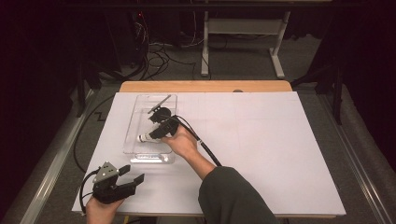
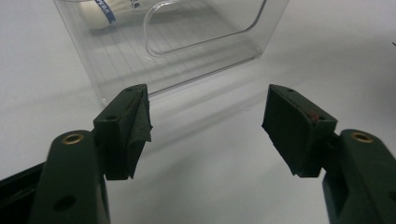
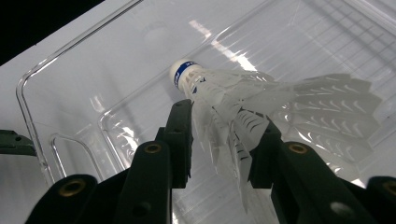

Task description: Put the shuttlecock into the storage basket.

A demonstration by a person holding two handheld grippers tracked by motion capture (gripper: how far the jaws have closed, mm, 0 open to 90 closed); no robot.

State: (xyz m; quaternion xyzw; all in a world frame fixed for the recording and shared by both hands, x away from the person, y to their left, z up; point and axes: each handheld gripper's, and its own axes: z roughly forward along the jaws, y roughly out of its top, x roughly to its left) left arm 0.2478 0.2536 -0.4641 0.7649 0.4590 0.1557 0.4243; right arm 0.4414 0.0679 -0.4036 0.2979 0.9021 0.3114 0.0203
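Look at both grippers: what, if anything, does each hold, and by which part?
The right gripper has a shuttlecock between its jaws at the feather skirt, over the clear tray; whether the pads press cannot be told. The left gripper holds nothing.

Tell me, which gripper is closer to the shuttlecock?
The right gripper: its jaws flank the shuttlecock inside the clear bin. The left gripper sits on the table outside it.

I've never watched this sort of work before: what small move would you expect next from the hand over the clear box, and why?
Probably the right tool opens a little wider and lifts away. The shuttlecock is already inside the clear plastic bin, its feathers between the jaws, which look loose around it, though contact on the far side is hard to judge. The left tool waits open on the table outside.
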